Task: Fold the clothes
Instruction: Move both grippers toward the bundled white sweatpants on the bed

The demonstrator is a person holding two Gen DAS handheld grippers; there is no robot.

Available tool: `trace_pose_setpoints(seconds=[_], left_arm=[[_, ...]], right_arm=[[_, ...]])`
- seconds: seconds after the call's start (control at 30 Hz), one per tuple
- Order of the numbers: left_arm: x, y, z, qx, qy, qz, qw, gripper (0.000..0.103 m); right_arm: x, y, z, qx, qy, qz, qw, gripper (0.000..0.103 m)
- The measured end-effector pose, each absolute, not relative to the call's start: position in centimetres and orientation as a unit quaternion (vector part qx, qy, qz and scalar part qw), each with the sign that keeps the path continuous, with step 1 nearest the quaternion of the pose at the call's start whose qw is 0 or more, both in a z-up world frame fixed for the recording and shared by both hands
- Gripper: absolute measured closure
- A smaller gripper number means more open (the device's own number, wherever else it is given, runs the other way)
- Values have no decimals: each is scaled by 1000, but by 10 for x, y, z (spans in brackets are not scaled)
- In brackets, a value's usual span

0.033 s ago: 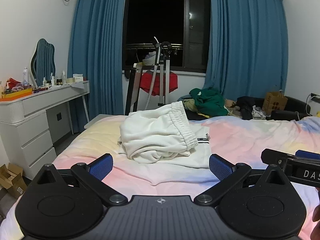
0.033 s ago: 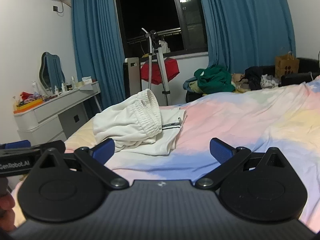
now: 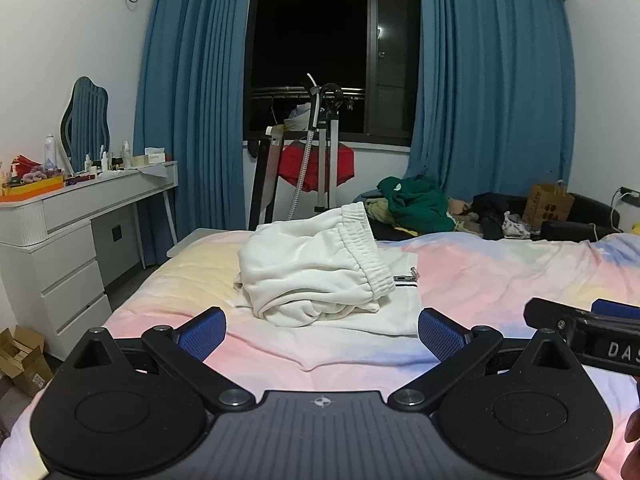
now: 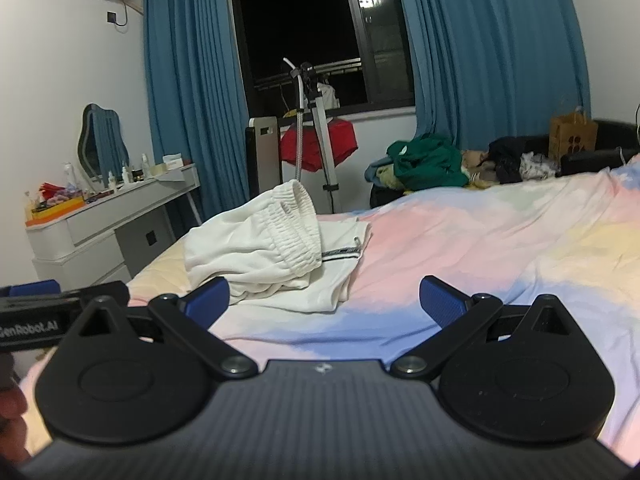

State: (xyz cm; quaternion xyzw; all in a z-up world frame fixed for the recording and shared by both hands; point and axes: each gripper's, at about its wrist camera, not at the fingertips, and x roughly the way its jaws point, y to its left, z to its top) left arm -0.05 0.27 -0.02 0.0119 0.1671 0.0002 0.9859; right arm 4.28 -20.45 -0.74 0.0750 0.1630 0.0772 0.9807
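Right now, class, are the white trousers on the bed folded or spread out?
Folded, loosely: the white trousers sit bunched in layers, waistband uppermost, on a flat white garment.

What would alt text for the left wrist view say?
A crumpled pile of white clothes lies on a pastel bed, beyond the open left tongs, which hold nothing. Blue curtains frame a dark window.

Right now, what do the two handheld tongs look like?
Both look alike: the left tongs and right tongs have matte black bodies with ribbed grey centres, round black pivot discs, black linkage arms with silver screws, and blue textured pads. White side lettering reads "GenRobot.AI" on the left tongs and "DAS" on the right.
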Motion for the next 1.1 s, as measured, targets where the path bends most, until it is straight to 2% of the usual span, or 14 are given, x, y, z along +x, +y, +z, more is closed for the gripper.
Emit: trace_pose_setpoints(seconds=[0.33, 0.63, 0.73, 0.87, 1.1], left_arm=[[1, 19, -3, -29, 155, -8, 988, 0], [21, 13, -19, -13, 163, -2, 986, 0], [24, 14, -22, -22, 169, -14, 985, 0], [33, 16, -28, -41, 179, -28, 983, 0], [44, 15, -38, -55, 183, -26, 981, 0]], right_arm=[[27, -214, 0, 91, 116, 117, 982, 0], [85, -190, 40, 79, 149, 125, 978, 0], [85, -194, 30, 66, 126, 110, 984, 0], [84, -212, 13, 69, 140, 88, 984, 0], [74, -232, 20, 72, 103, 76, 989, 0]])
